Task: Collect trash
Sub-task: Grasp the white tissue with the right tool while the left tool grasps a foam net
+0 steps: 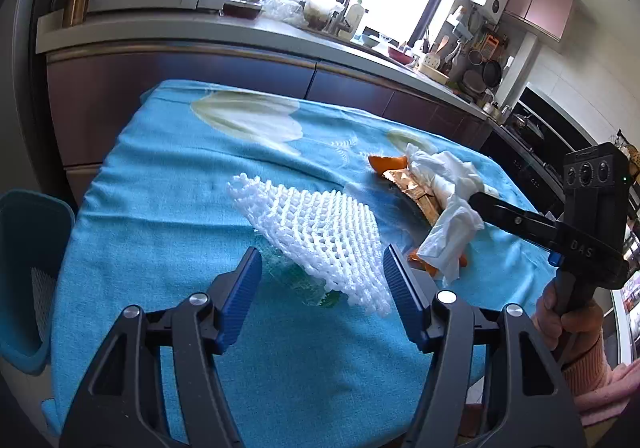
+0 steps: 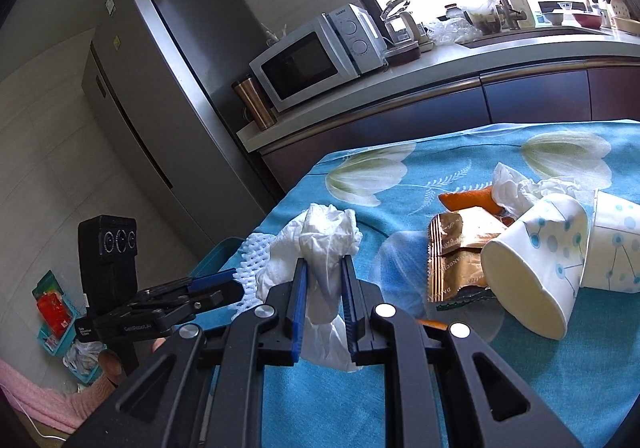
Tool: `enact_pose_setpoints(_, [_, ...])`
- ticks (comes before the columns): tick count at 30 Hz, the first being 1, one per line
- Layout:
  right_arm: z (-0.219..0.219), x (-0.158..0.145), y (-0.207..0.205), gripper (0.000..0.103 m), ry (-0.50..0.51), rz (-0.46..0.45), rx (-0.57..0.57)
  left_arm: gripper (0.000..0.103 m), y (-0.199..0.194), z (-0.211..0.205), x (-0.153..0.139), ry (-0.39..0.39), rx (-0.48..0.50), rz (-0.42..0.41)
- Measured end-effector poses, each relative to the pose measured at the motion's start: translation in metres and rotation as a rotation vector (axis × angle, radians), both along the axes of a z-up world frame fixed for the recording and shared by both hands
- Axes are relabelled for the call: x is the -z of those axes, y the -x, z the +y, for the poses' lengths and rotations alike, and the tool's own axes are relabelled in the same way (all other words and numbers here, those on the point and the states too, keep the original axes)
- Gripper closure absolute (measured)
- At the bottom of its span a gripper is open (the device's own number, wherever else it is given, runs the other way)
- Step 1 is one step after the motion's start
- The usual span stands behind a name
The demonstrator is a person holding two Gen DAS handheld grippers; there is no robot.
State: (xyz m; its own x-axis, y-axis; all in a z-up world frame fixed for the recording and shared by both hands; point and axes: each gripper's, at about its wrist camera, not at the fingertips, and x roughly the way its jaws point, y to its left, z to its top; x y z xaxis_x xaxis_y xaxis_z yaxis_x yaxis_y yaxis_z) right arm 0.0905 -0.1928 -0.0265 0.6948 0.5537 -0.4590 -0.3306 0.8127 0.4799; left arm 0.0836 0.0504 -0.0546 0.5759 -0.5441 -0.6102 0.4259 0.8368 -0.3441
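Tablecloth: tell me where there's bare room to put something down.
The tablecloth is bare along its left side and near edge, left of the foam net, and at the far end beside the cabinets. It's crowded on the right: tissues, gold wrapper, orange peel, two paper cups.

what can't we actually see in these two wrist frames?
- Left wrist view: green item on the table, mostly under the white foam net; identity unclear.
- Left wrist view: blue bin cut off by the left edge.
- Right wrist view: gold wrapper, print too small to read, partly behind a paper cup.
- Right wrist view: orange scrap hidden by the right tool.
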Motion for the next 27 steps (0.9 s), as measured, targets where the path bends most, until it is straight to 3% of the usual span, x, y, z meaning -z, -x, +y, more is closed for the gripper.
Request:
enact_pose_setpoints(2, [0.0, 0.0, 0.001, 0.088, -0.001, -0.001, -0.001, 0.05, -0.006, -0.003, 0.008, 0.003, -0.004, 0.028])
enact_pose_setpoints(5, [-0.001, 0.001, 0.001, 0.088, -0.004, 0.0, -0.001, 0.083, -0.012, -0.005, 0.017, 0.024, 0.004, 0.069])
enact_pose_setpoints(7, [-0.001, 0.001, -0.001, 0.088, -0.005, 0.001, -0.001, 0.091, -0.011, -0.005, 0.019, 0.047, 0.006, 0.074])
enact_pose_setpoints(16, [0.001, -0.008, -0.002, 0.088, -0.014, -0.023, -0.014, 0.094, 0.005, 0.001, -0.013, 0.092, -0.001, -0.035])
enact_pose_setpoints(20, [0.007, -0.015, -0.005, 0.088, -0.012, -0.039, -0.03, 0.093, 0.004, 0.014, -0.024, 0.162, 0.033, -0.027])
enact_pose_setpoints(27, [0.014, -0.015, -0.005, 0.087, -0.005, -0.037, -0.042, 0.093, -0.002, 0.031, -0.018, 0.156, -0.011, -0.01])
